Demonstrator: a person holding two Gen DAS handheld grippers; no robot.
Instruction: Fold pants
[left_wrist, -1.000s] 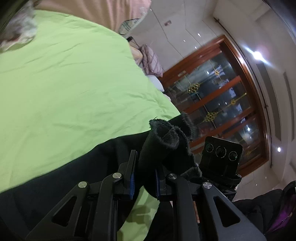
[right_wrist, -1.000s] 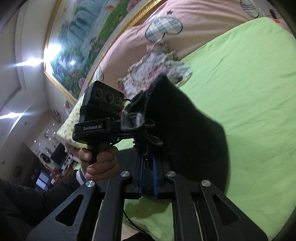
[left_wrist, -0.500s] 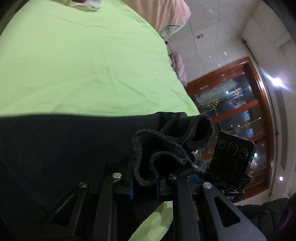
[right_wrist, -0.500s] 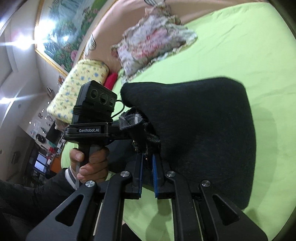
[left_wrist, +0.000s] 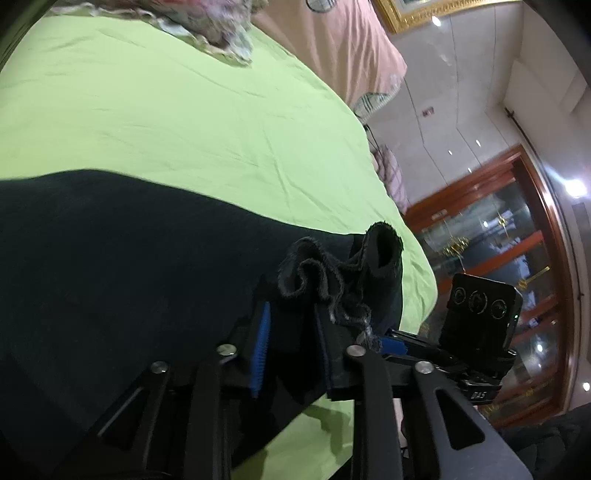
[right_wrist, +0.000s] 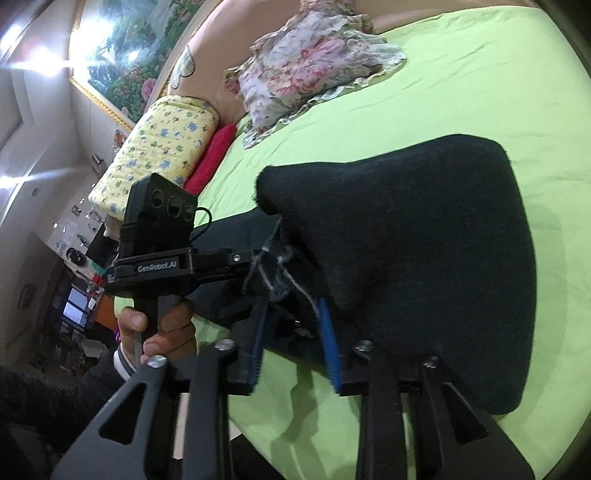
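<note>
Left wrist view: fuzzy black pants (left_wrist: 129, 266) with frayed hems lie on the green sheet (left_wrist: 184, 122), both the left gripper (left_wrist: 291, 332) and the right gripper (right_wrist: 295, 332) now spread wide, released.

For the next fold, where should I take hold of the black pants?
Probably the frayed hem end of the black pants, bunched by the left gripper and right gripper. Come from the near bed edge: that end curls up off the green sheet.

Black pants (right_wrist: 424, 236), lime-green bedsheet (left_wrist: 166, 122), floral pillow (right_wrist: 310, 66)
</note>
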